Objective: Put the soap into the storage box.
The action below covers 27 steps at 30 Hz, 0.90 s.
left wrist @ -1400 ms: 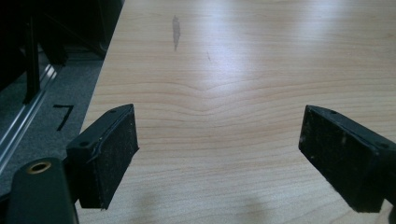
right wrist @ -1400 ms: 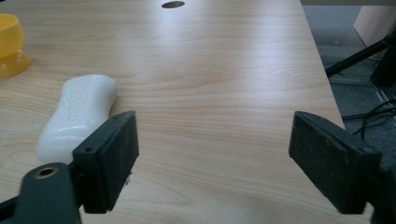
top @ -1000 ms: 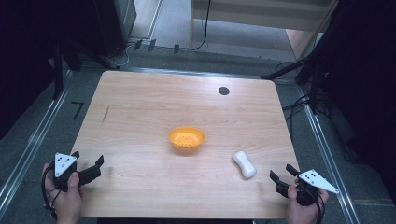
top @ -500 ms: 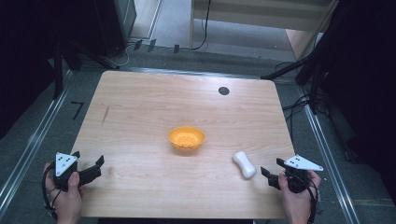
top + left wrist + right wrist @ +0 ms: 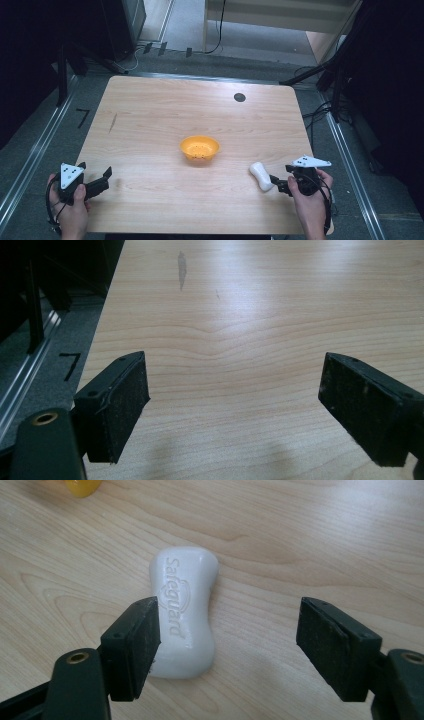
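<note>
The right gripper (image 5: 227, 645) is held with its jaws spread wide, nothing pinched. The white soap bar (image 5: 184, 610) lies flat on the table (image 5: 150, 130), off-centre in the gap: its near end is beside, possibly touching, the view-left jaw, while a wide space is left before the other jaw. If the jaws are closed from here, the bar is likely to be pushed sideways or rotated rather than clamped, and a smooth, rounded bar may be squeezed out. The orange bowl (image 5: 199, 148) stands well beyond the soap. The left gripper (image 5: 235, 405) is spread likewise, over bare wood.
</note>
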{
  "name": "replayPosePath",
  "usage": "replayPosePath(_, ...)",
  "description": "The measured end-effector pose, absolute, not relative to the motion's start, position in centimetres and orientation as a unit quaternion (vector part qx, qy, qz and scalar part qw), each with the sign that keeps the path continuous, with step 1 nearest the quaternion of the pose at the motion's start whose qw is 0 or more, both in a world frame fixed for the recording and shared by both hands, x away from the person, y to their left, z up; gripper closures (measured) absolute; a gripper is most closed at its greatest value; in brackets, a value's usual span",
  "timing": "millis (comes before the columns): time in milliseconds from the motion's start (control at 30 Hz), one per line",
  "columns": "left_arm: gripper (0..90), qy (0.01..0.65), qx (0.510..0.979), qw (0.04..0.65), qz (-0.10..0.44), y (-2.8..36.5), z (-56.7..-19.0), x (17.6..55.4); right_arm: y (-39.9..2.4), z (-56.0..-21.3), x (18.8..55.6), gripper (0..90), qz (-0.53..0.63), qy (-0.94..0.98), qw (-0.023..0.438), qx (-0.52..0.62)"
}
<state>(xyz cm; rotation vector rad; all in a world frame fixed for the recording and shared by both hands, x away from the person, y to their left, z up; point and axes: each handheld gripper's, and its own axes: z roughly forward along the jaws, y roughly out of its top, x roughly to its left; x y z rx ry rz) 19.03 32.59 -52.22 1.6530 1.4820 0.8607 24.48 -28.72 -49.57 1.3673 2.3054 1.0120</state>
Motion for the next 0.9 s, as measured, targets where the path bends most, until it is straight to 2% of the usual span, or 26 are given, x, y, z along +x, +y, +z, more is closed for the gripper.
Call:
replayPosePath(700,13.3,0.581,0.644,0.369,0.334,32.5,-52.3,19.1,-25.4,-49.7,26.7,26.5,0.298,0.808,0.075,0.502)
replayPosePath(900,13.3,0.582,0.644,0.368,0.333,32.5,-52.2,19.2,-24.5,-49.7,27.0,27.4,0.280,0.810,0.071,0.510)
